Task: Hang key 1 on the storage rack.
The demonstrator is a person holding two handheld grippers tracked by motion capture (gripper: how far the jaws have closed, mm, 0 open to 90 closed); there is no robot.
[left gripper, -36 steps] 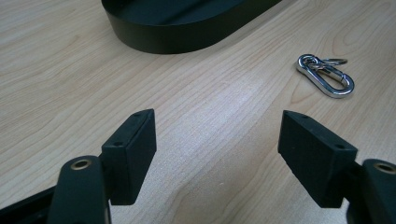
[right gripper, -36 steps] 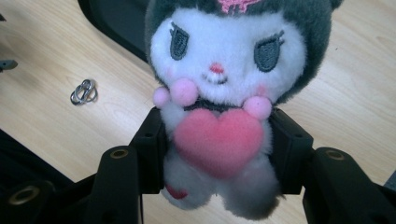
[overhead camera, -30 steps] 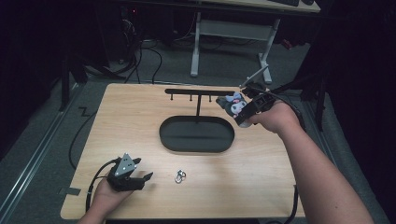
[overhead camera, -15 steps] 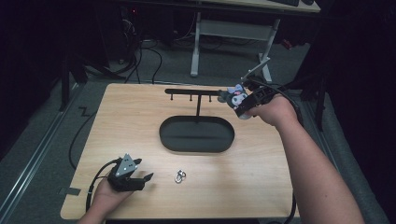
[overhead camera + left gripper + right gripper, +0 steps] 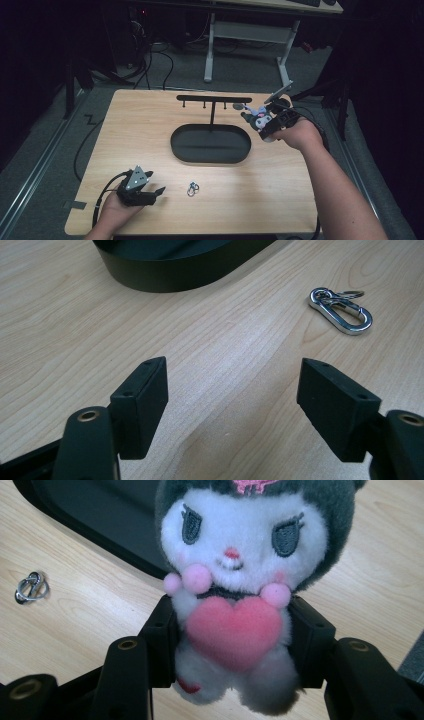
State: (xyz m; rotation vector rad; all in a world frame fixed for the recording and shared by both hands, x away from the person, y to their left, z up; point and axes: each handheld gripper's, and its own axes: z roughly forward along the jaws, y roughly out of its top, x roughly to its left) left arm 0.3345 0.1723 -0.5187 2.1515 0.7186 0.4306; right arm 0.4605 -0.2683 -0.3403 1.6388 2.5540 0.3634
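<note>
My right gripper [image 5: 260,121] is shut on a small plush toy [image 5: 235,590], white-faced with a dark hood and a pink heart on its chest. It holds the plush toy [image 5: 259,119] in the air at the right end of the black hook stand's bar [image 5: 214,99]. A silver carabiner clip [image 5: 193,188] lies on the wooden table near the front. Close to the front left edge, my left gripper [image 5: 159,192] rests open, jaws pointing at the carabiner clip [image 5: 341,314], nothing between them [image 5: 232,405].
The stand's black oval base [image 5: 210,143] sits mid-table, with small hooks under the bar. The oval base's rim [image 5: 165,270] lies beyond my left jaws. A white desk frame [image 5: 250,30] and cables are on the floor behind the table.
My right gripper has carried the plush toy up and slightly left, closer to the right end of the stand's bar. The left gripper has stayed put.
</note>
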